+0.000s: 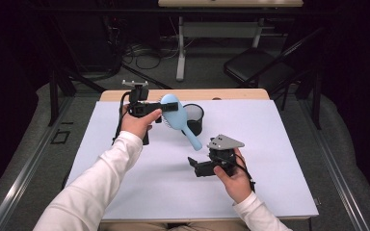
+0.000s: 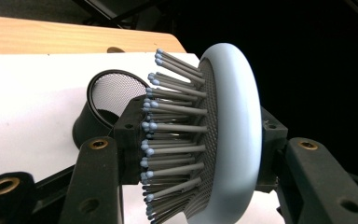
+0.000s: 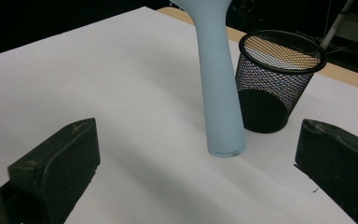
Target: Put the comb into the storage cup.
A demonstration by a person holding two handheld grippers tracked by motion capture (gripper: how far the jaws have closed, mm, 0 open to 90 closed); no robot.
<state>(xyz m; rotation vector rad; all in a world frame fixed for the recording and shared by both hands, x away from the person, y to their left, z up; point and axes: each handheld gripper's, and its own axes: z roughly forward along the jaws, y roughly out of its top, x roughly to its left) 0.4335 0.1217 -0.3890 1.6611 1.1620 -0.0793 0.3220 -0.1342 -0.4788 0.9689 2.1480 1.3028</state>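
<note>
My left gripper (image 1: 158,114) has its jaws clamped on the head of the pale blue hairbrush (image 1: 179,118), bristles against one pad and the smooth back against the other. I see the brush lifted off the white table (image 1: 125,192), handle slanting down beside the black mesh cup (image 1: 194,118). My right gripper (image 3: 196,168) hangs wide apart, holding nothing, near the handle's tip.

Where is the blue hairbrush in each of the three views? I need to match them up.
High view: the hairbrush is above centre, its head in the left claw, handle slanting down and right.
Left gripper view: its bristled head stands centre-right, clamped between the jaws.
Right gripper view: its handle comes down from the top edge, centre, end just above the white table.
Shared landmark: the black mesh cup, beside the brush.
</note>
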